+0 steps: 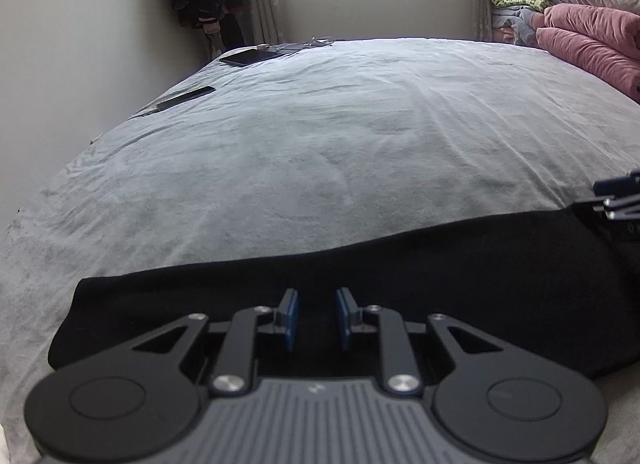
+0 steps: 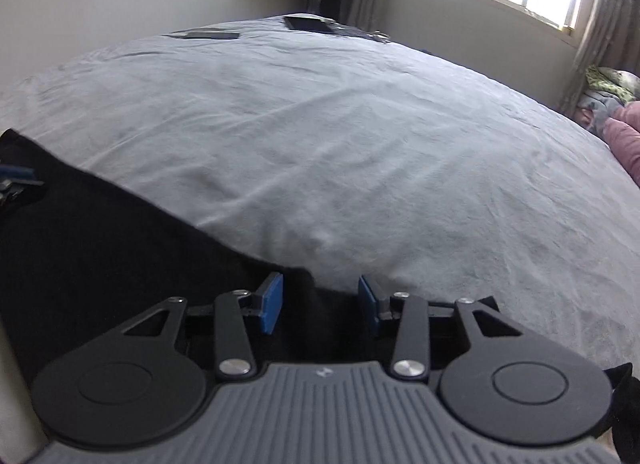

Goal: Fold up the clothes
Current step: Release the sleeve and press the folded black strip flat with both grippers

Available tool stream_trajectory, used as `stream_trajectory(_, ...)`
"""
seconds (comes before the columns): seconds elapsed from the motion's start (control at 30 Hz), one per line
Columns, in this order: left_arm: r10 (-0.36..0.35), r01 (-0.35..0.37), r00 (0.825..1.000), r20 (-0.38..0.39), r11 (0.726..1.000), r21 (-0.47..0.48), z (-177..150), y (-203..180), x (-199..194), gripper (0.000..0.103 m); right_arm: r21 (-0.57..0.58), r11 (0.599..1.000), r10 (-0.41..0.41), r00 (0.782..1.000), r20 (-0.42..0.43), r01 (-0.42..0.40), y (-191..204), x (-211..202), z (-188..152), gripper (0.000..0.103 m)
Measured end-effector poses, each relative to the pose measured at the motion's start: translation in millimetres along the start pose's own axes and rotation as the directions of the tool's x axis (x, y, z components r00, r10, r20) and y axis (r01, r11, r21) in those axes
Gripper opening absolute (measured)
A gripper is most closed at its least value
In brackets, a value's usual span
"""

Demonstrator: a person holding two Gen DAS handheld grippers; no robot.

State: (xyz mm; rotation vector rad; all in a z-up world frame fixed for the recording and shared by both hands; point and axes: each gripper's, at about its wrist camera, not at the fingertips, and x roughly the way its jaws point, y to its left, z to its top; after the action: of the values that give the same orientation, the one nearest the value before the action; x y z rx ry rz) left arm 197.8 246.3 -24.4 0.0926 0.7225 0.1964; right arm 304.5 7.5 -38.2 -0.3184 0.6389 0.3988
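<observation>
Two hand-held grippers are down low over one black, soft knit-looking garment (image 1: 360,264), which lies flat along the near edge of the bed, on its pale grey, slightly rumpled bedspread (image 1: 340,136).

Left hand-held gripper (image 1: 317,318): its blue pads stand apart with a gap between them and dark cloth showing below, so it's parted and not pinching anything. Right hand-held gripper (image 2: 318,306) is spread even wider, sitting right at the garment's right-hand corner, where the black edge meets the grey cover. It holds nothing either.

Can't say from this whether the garment is laid out ready for a fold or was just set down after one; a flat black strip with both jaws clear fits either.

For doing a fold well here, a guess: each gripper wants a real bite of cloth at matching spots on the same edge, not a pinch that also grabs the bedspread underneath. Black on black hides the layers, so that's the risky bit.

Further out, a dark flat tablet (image 1: 244,58) and a slim dark phone (image 1: 186,98) lie on the far left side, well apart from the garment, and pink plush folded blankets (image 1: 592,40) are stacked far right.
</observation>
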Motion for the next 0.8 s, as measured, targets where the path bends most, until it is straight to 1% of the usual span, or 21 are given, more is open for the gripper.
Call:
stream_trajectory(0.03,0.003,-0.003,1.000,-0.004,1.000,-0.002,0.0,1.2,-0.6,0.022,0.018,0.998,-0.064,0.998,0.004,0.064,-4.1,1.4,2.4,0.045)
stream_trajectory(0.07,0.006,-0.006,1.000,-0.007,1.000,-0.005,0.0,2.4,-1.2,0.023,0.037,0.990,-0.133,0.991,0.007,0.132,-8.7,2.0,4.5,0.033)
stream_trajectory(0.1,0.009,-0.009,1.000,-0.010,1.000,-0.008,0.0,3.8,-1.8,0.023,0.072,0.985,-0.161,0.987,0.022,0.159,-16.1,-2.7,3.9,0.030)
stream_trajectory(0.17,0.007,-0.007,1.000,-0.014,1.000,-0.027,0.7,8.5,-2.2,0.023,0.169,0.981,-0.106,0.992,0.064,0.094,-35.0,-21.3,-3.9,0.030)
stream_trajectory(0.23,-0.005,0.005,1.000,-0.004,1.000,-0.030,2.3,6.7,-6.6,0.023,0.192,0.981,-0.046,0.996,0.081,0.030,-44.9,-39.2,-13.4,0.030)
stream_trajectory(0.27,-0.013,0.013,1.000,0.002,0.999,-0.031,3.1,5.5,-9.0,0.023,0.190,0.982,0.002,0.997,0.083,-0.018,-46.7,-45.6,-17.6,0.031)
stream_trajectory(0.33,-0.065,0.066,0.997,0.029,0.998,-0.016,5.2,-6.5,-18.8,0.023,0.173,0.977,0.115,0.991,0.074,-0.127,-44.3,-54.6,-24.0,0.023)
stream_trajectory(0.37,-0.094,0.094,0.995,0.045,0.996,-0.005,6.4,-14.3,-24.4,0.023,0.160,0.974,0.155,0.986,0.056,-0.162,-38.5,-54.2,-25.2,0.017)
stream_trajectory(0.4,-0.122,0.121,0.991,0.059,0.993,0.007,7.6,-22.1,-29.9,0.023,0.149,0.970,0.190,0.981,0.035,-0.193,-32.3,-53.2,-26.2,0.013)
stream_trajectory(0.43,-0.141,0.140,0.988,0.062,0.990,0.021,7.7,-30.1,-33.2,0.023,0.134,0.973,0.187,0.982,0.008,-0.186,-26.0,-46.6,-27.0,0.012)
stream_trajectory(0.47,-0.137,0.135,0.989,0.054,0.990,0.040,5.7,-37.4,-33.1,0.023,0.118,0.978,0.174,0.984,-0.021,-0.171,-19.6,-38.9,-27.7,0.007)
stream_trajectory(0.5,-0.132,0.130,0.990,0.046,0.990,0.059,3.8,-44.6,-33.1,0.023,0.107,0.983,0.152,0.988,-0.017,-0.149,-17.0,-32.4,-27.8,0.005)
stream_trajectory(0.57,-0.109,0.107,0.994,0.018,0.990,0.091,-2.7,-54.6,-29.0,0.024,0.127,0.985,0.117,0.993,-0.015,-0.114,-19.7,-24.9,-21.8,0.006)
stream_trajectory(0.63,-0.080,0.080,0.997,-0.006,0.992,0.098,-12.2,-54.1,-22.2,0.024,0.148,0.985,0.090,0.996,-0.014,-0.087,-25.2,-24.4,-20.8,0.006)
stream_trajectory(0.73,-0.056,0.055,0.998,0.009,0.993,0.105,-18.1,-44.8,-24.8,0.026,0.175,0.983,0.064,0.998,-0.008,-0.062,-38.1,-37.9,-31.5,0.005)
stream_trajectory(0.8,-0.040,0.040,0.999,0.003,0.996,0.076,-19.8,-34.9,-25.5,0.026,0.193,0.980,0.047,0.999,-0.004,-0.046,-46.6,-46.8,-38.7,0.005)
